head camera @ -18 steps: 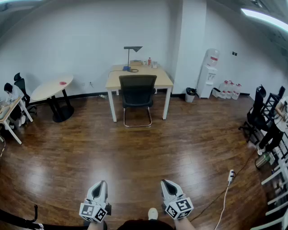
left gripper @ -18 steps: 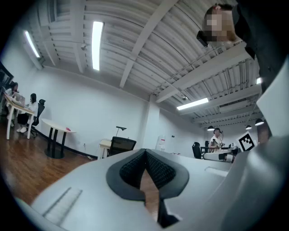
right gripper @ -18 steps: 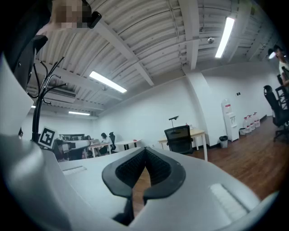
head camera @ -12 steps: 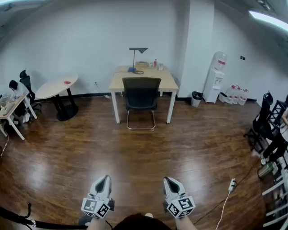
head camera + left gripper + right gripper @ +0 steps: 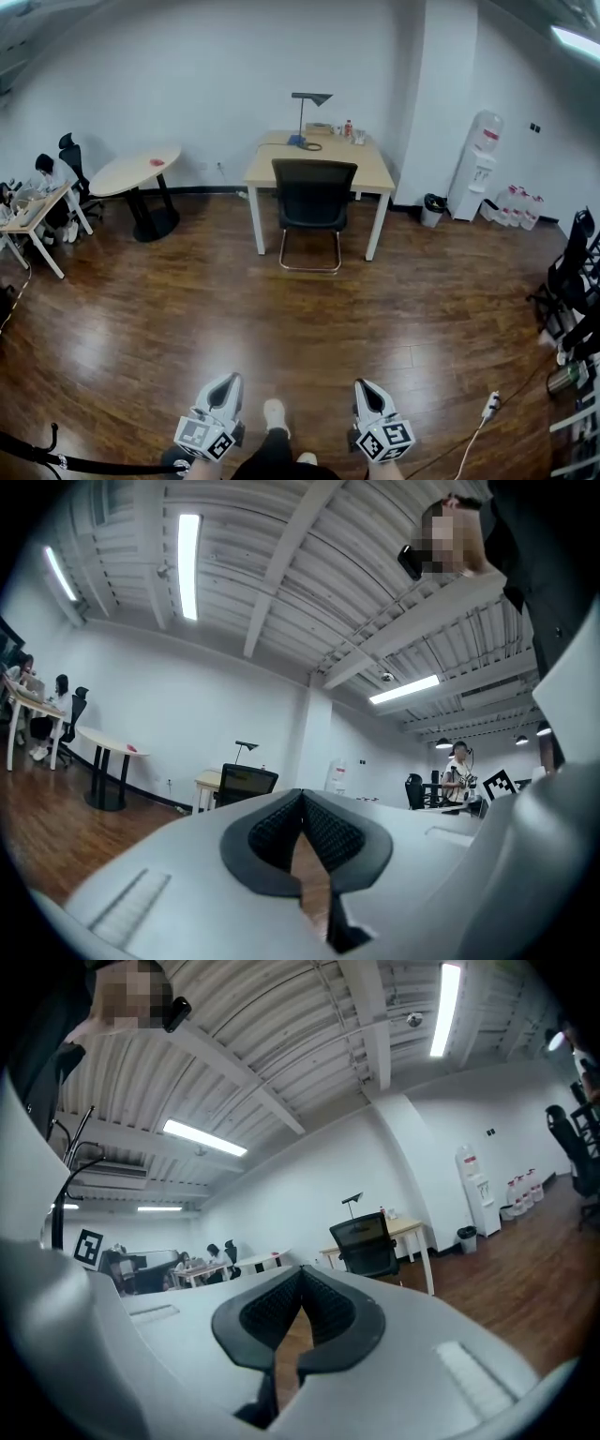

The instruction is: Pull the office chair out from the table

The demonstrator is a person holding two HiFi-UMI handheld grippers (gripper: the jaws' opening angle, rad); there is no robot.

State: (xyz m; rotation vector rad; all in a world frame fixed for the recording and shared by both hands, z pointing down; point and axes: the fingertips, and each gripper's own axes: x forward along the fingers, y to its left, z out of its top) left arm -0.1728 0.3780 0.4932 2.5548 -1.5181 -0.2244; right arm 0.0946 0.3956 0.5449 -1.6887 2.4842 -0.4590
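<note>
Across the floor the office chair [image 5: 314, 202] sits tucked under the table [image 5: 319, 161]; left gripper [image 5: 224, 394] and right gripper [image 5: 368, 397] both closed, empty; unopened jaws would likely glance off the backrest

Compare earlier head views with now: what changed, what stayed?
The office chair and desk slid rightward in the head view as the camera shifted; the chair remains tucked under the desk. Nothing was gripped or released: left gripper and right gripper stay shut, empty, far from it.

Bare wood floor [image 5: 309, 328] lies open up to the office chair [image 5: 312, 197].
</note>
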